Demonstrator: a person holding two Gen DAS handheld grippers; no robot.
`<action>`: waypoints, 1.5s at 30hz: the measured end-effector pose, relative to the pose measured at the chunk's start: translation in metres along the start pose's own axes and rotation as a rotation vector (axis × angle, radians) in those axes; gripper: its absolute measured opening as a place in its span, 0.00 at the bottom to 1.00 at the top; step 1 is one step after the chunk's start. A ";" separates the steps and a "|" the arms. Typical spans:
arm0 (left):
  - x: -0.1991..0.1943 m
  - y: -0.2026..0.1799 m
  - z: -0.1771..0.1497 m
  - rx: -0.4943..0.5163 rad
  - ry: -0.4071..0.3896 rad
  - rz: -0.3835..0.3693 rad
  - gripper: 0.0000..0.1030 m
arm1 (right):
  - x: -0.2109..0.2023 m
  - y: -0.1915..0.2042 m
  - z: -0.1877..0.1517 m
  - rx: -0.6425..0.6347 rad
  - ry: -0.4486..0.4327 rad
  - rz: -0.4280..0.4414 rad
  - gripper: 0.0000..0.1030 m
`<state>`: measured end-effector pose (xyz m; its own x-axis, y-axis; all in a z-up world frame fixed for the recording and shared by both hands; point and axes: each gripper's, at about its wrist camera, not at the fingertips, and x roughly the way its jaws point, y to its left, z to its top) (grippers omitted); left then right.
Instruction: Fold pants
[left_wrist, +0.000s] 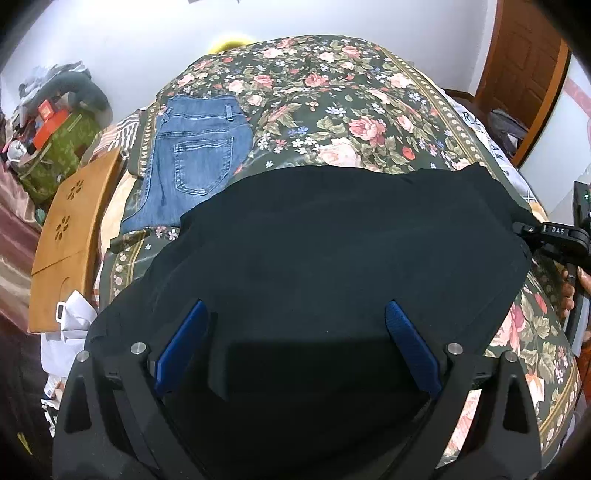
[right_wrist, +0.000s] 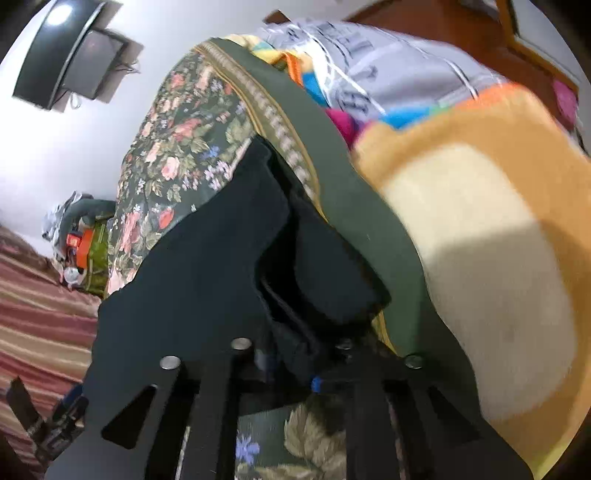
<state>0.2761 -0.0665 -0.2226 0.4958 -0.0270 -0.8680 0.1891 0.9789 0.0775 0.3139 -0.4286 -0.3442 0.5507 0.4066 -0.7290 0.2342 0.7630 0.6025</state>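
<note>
Black pants (left_wrist: 332, 251) lie spread on the floral bedspread (left_wrist: 332, 99). My left gripper (left_wrist: 297, 314) is open, its blue fingers (left_wrist: 181, 343) wide apart over the near part of the pants, holding nothing. My right gripper (left_wrist: 532, 230) shows in the left wrist view at the right edge of the pants. In the right wrist view the pants (right_wrist: 207, 258) are bunched between its fingers; my right gripper (right_wrist: 295, 365) is shut on the fabric, with only a bit of blue pad (right_wrist: 315, 384) showing.
Folded blue jeans (left_wrist: 192, 162) lie at the bed's far left. A wooden lap tray (left_wrist: 70, 229) leans beside the bed. A cluttered green box (left_wrist: 55, 155) stands at the left. An orange and cream blanket (right_wrist: 480, 240) lies at the bed's right. A door (left_wrist: 517, 74) stands at the far right.
</note>
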 end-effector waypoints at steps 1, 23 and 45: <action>0.000 0.001 0.000 -0.004 -0.002 0.003 0.95 | -0.005 0.003 0.002 -0.031 -0.028 -0.017 0.05; -0.080 0.073 -0.010 -0.148 -0.192 0.025 0.95 | -0.135 0.221 0.023 -0.519 -0.343 0.186 0.05; -0.095 0.143 -0.059 -0.275 -0.183 0.050 0.95 | 0.053 0.322 -0.156 -0.884 0.237 0.173 0.18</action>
<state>0.2059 0.0880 -0.1583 0.6475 0.0112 -0.7620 -0.0631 0.9972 -0.0390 0.2937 -0.0828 -0.2397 0.3199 0.5681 -0.7583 -0.5849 0.7480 0.3136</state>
